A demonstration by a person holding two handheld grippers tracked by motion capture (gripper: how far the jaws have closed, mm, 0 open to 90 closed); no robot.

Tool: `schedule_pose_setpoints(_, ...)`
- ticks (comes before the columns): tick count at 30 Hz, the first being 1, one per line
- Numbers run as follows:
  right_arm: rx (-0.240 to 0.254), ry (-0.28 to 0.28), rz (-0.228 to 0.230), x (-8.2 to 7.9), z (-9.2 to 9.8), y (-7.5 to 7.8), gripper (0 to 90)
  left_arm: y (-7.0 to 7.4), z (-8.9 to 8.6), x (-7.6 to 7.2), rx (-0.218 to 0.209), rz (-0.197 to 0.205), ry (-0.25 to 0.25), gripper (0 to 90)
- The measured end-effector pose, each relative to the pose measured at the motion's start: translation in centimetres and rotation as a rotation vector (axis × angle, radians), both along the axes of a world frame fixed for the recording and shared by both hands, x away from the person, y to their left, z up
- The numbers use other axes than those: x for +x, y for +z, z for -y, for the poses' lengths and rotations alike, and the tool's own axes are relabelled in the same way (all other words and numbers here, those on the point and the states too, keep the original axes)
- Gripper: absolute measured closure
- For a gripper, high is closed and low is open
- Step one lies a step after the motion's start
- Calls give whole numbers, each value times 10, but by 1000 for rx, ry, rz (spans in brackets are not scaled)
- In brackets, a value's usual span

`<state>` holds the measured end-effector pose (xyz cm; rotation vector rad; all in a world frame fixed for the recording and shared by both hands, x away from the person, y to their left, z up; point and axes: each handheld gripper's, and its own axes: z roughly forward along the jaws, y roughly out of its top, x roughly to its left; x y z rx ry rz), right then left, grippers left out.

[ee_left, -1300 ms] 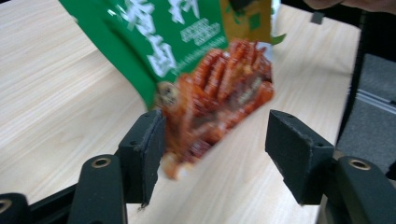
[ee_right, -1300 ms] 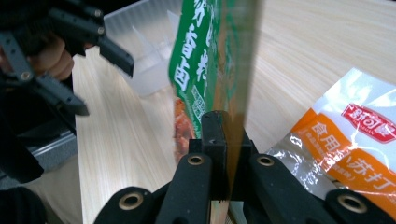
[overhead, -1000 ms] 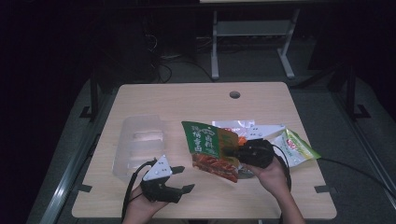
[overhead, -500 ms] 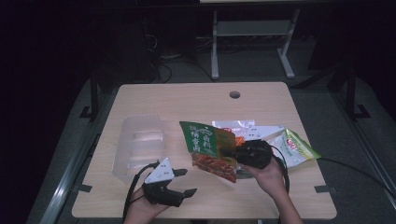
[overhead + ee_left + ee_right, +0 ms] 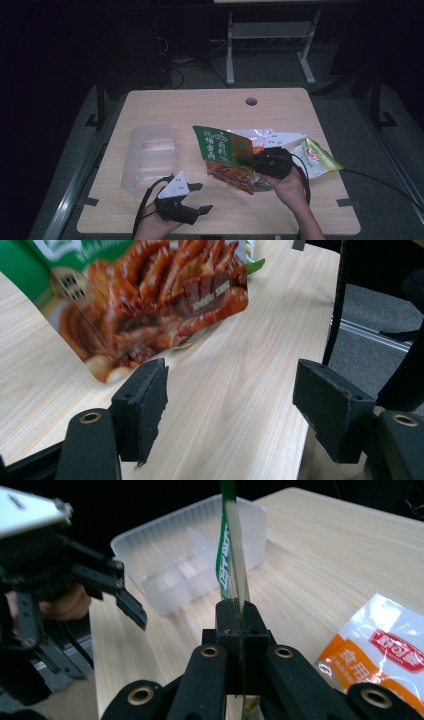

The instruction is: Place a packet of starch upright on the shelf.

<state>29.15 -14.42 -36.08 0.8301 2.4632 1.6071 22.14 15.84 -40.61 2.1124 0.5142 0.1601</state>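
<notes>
High view: a wooden table (image 5: 165, 102) carries a clear plastic tray (image 5: 149, 157) with dividers at the left, a silver packet (image 5: 272, 137) and a yellow-green packet (image 5: 320, 159) at the right, and a round cable hole (image 5: 251, 101) near the far edge. The right gripper (image 5: 245, 162) pinches a green snack bag (image 5: 225, 157) by its edge and holds it raised and tilted above the table, between the tray and the other packets; the bag bears white Chinese characters too small to read and a picture of red-brown food. The left gripper (image 5: 200, 197) hovers near the front edge, just beside the tray, jaws spread and empty. Left gripper view: both black pads (image 5: 145, 407) stand wide apart over bare wood, with the bag's lower, food-printed part (image 5: 160, 300) ahead of them, blurred. Right gripper view: the jaws are pressed together on the bag (image 5: 231, 545), seen edge-on as a thin green and white strip; beyond it lies the tray (image 5: 195, 555), at the left the other gripper (image 5: 120, 597), and at the right an orange and white packet (image 5: 385, 655) with red lettering.
</notes>
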Motion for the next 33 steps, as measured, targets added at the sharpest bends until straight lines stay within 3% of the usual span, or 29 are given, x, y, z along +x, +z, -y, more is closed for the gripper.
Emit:
schedule_pose_setpoints(10,10,-7,30,-3,-1,18,897,1,4,-6,13,-2,-9,280)
schedule_pose_setpoints(18,3,-8,35,-1,-1,33,897,2,-3,-10,13,-3,0,269)
schedule_pose_setpoints(26,-11,-6,33,7,-12,42,897,-1,-14,-16,32,-5,-3,259)
schedule_pose_setpoints(33,-16,7,45,16,-29,57,897,-1,-15,-20,19,6,-7,258)
